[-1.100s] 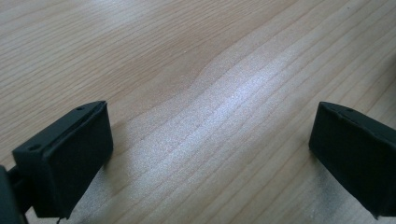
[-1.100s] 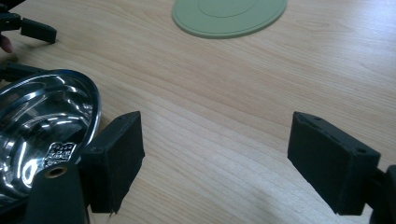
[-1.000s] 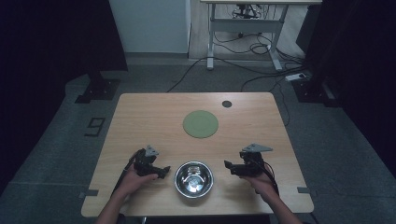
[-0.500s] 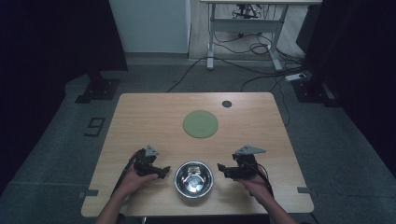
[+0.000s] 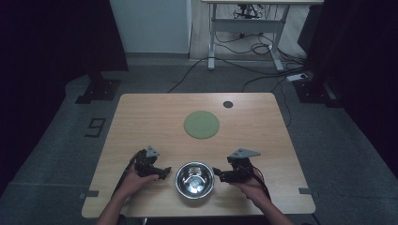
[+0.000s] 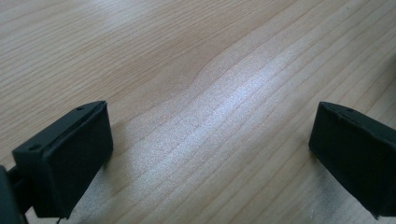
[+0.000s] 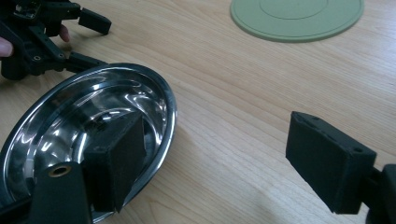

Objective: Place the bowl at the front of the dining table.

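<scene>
High view: steel bowl (image 5: 195,179) at desk (image 5: 141,117) near edge; left gripper (image 5: 164,172) and right gripper (image 5: 218,173) flank it.
Left gripper view: jaws wide, nothing between.
Right gripper view: jaws apart, released; one jaw over bowl rim, green mat (image 7: 297,14) beyond bowl.

High cam overhead, far; gripper cams low, close; bowl (image 5: 195,179) shared w/ right.
</scene>
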The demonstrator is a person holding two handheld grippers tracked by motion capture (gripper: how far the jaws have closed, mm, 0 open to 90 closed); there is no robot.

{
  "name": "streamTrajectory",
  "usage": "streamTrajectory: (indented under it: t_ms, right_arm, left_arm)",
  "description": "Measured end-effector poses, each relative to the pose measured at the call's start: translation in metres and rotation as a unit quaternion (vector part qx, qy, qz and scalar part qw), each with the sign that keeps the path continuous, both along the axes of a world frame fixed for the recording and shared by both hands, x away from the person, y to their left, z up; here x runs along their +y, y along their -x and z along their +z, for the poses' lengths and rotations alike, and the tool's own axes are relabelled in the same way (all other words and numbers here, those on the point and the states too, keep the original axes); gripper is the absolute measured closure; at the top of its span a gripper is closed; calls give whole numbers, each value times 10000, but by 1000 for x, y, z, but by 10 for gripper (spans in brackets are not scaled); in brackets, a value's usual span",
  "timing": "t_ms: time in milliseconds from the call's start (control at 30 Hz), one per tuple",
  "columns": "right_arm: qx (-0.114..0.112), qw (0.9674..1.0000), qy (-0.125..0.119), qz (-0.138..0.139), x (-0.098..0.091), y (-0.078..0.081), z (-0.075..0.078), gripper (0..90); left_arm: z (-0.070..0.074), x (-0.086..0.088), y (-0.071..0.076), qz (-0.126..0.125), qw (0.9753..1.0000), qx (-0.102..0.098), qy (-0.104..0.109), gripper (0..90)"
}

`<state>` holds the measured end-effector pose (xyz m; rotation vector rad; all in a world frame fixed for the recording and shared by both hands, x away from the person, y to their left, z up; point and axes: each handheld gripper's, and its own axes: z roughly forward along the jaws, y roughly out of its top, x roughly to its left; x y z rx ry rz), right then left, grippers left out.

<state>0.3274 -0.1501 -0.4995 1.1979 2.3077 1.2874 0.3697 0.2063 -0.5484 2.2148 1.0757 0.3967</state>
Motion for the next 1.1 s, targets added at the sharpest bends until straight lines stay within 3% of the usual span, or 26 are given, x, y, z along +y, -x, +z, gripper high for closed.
streamTrajectory:
  t_ms: [1100]
  right_arm:
    - [152, 9990, 310, 291, 33, 0, -16, 214]
  left_arm:
    - [0, -1, 0, -23, 10000, 5, 4, 0]
